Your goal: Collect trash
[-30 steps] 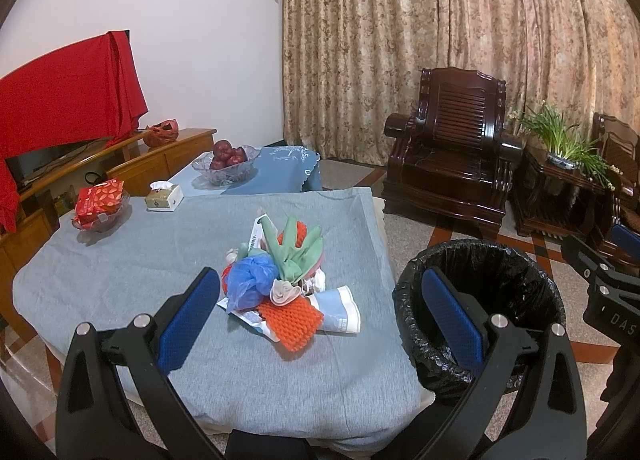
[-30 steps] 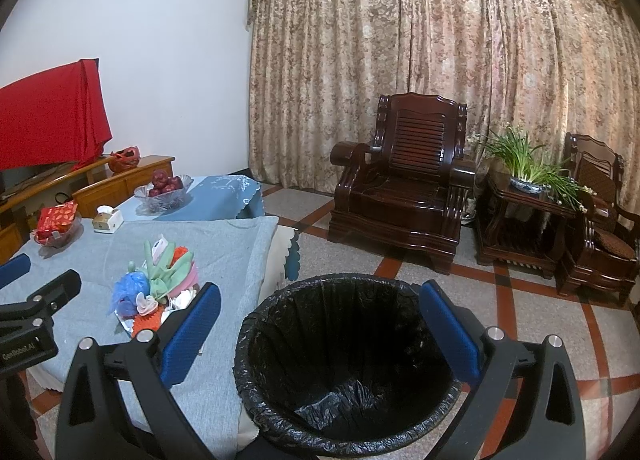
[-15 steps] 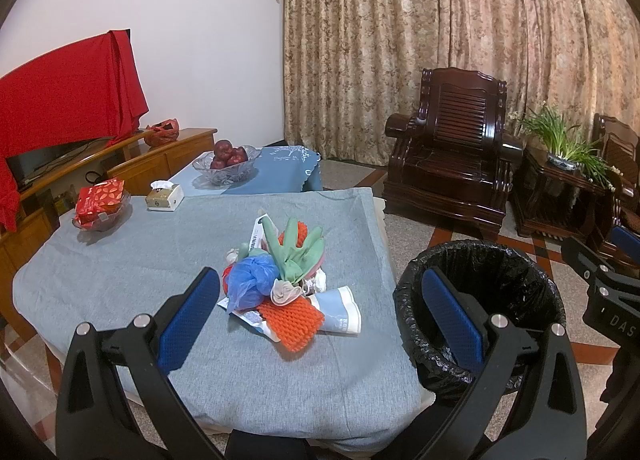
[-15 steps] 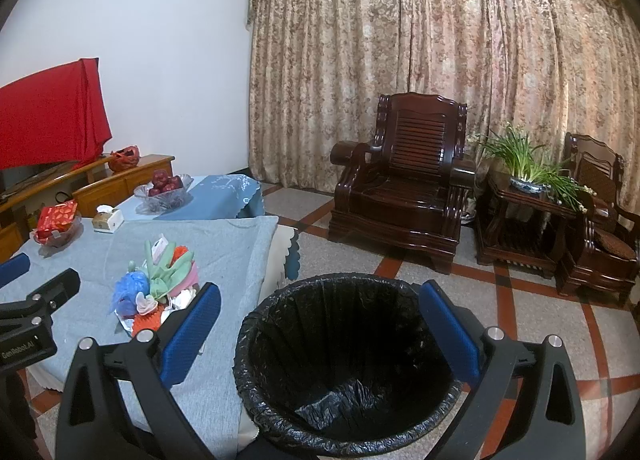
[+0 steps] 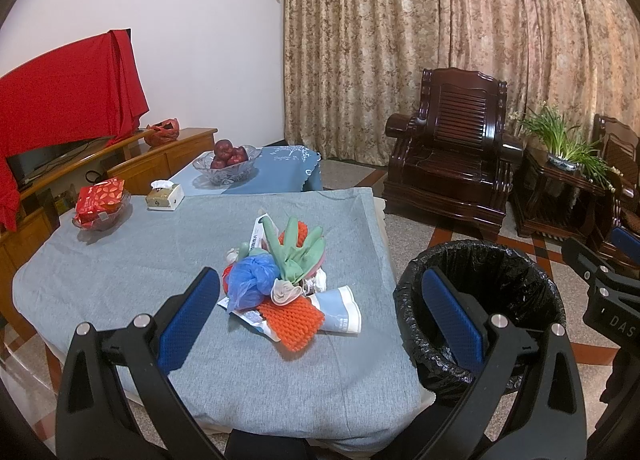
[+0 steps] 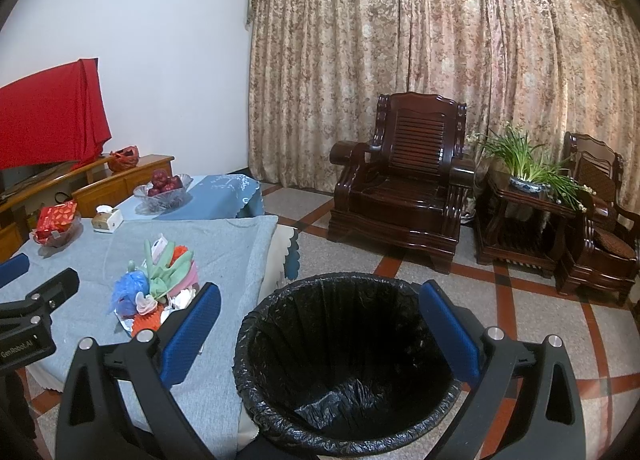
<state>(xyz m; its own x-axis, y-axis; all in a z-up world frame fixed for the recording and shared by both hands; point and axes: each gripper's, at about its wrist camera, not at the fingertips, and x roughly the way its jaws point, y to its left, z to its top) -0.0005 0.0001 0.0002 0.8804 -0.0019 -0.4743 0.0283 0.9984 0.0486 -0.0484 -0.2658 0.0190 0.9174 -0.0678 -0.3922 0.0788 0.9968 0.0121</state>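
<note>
While both grippers hang in the air with nothing between their blue pads, the trash pile sits on the grey tablecloth, toward the table's edge nearest the bin. Its pieces lie heaped together: a crumpled blue plastic bag, green rubber gloves on top, an orange foam net at the front and a pale blue-and-white paper wrapper just beside it. On the floor, just beside the table, stands the trash bin, lined with a black bag. The left gripper has its fingers spread wide, framing the pile and the bin's rim. The right gripper is likewise spread wide, held over the bin's mouth. Farther back on the cloth are a tissue box and a glass dish holding a red packet; a glass bowl of red apples rests on the blue cloth beyond
</note>
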